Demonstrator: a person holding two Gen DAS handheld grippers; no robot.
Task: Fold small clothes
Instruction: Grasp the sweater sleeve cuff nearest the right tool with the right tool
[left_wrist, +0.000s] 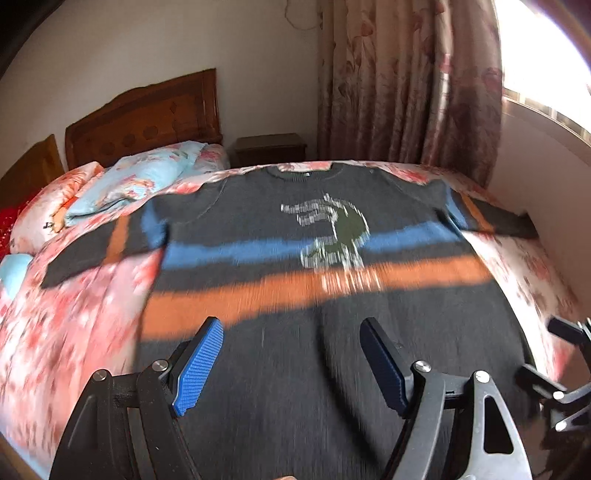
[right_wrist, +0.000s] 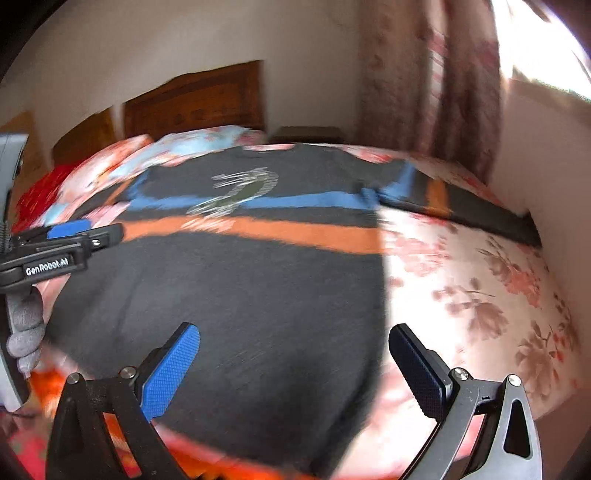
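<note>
Left wrist view: we hold the left gripper (left_wrist: 291, 362) spread apart above the sweater (left_wrist: 295, 266), lying flat on the floral bedspread (left_wrist: 74, 314); at 3 o'clock, our right gripper (right_wrist: 295, 363), also apart, grips nothing.

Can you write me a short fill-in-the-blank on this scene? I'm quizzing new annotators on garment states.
1. The dark knitted sweater lies spread ____ on the floral bedsheet.
2. Below its blue stripe runs an ____ stripe.
3. The left claw and the right claw are both ____.

Missing words: flat; orange; open
</note>
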